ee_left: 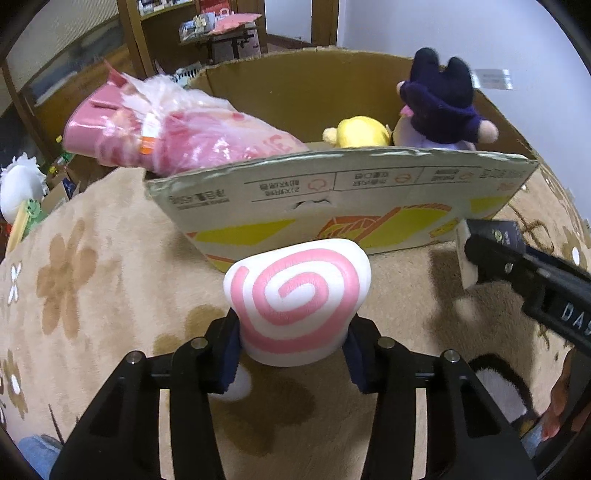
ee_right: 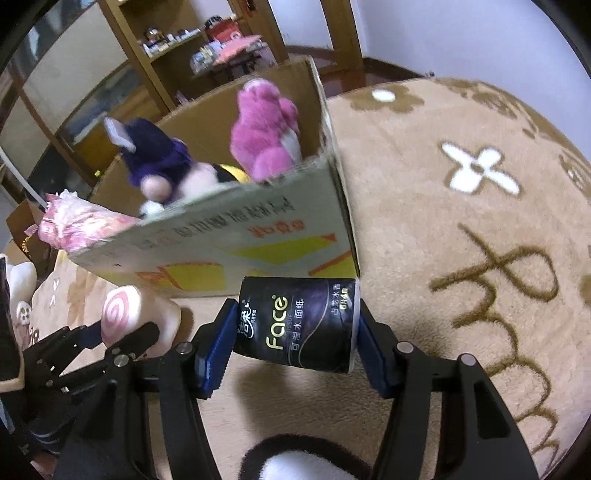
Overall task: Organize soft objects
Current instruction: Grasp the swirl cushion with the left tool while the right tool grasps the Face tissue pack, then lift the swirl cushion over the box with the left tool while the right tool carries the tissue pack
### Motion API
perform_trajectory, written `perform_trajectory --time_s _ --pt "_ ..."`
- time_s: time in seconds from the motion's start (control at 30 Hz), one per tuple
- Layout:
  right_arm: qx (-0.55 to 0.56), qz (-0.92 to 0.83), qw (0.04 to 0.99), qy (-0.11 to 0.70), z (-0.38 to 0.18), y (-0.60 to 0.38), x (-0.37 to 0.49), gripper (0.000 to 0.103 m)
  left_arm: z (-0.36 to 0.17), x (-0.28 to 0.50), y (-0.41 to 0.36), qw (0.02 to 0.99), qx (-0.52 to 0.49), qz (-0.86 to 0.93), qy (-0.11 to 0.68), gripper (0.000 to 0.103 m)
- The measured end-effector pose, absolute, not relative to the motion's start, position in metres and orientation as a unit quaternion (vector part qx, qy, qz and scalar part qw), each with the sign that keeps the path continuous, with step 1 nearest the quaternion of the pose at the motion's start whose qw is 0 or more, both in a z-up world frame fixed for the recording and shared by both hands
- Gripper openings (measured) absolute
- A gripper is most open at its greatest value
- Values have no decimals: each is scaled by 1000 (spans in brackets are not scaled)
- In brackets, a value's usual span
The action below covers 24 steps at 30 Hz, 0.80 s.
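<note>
My left gripper [ee_left: 291, 354] is shut on a white soft toy with a pink spiral [ee_left: 297, 295], held above the carpet in front of the cardboard box [ee_left: 332, 192]; the toy also shows in the right wrist view [ee_right: 133, 317]. My right gripper [ee_right: 295, 328] is shut on a black tissue pack [ee_right: 297, 325], close to the box's near wall [ee_right: 229, 236]; the gripper shows in the left wrist view [ee_left: 517, 266]. The box holds a purple plush [ee_left: 439, 99], a yellow plush [ee_left: 360, 131], a pink plush [ee_right: 264, 133] and a pink plastic-wrapped bundle [ee_left: 173, 129].
A beige flowered carpet [ee_right: 461, 229] lies under everything. A black-and-white plush [ee_right: 295, 461] lies near the right gripper's base. White plush toys and clutter [ee_left: 22, 184] sit at the carpet's left edge. Wooden shelves [ee_right: 166, 48] and a small table [ee_left: 236, 33] stand behind the box.
</note>
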State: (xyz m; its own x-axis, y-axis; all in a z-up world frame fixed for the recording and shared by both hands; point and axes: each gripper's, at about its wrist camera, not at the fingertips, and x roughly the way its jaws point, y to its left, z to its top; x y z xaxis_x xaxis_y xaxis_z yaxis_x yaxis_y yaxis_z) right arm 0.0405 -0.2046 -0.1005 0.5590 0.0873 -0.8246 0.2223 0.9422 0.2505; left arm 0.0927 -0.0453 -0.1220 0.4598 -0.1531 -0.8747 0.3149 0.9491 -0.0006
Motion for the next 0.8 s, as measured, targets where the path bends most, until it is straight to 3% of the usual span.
perform_trajectory --time_s 0.8 --pt "96 -22 945 313 3 -191 23 64 -16 55 -33 939 78 -121 313 45"
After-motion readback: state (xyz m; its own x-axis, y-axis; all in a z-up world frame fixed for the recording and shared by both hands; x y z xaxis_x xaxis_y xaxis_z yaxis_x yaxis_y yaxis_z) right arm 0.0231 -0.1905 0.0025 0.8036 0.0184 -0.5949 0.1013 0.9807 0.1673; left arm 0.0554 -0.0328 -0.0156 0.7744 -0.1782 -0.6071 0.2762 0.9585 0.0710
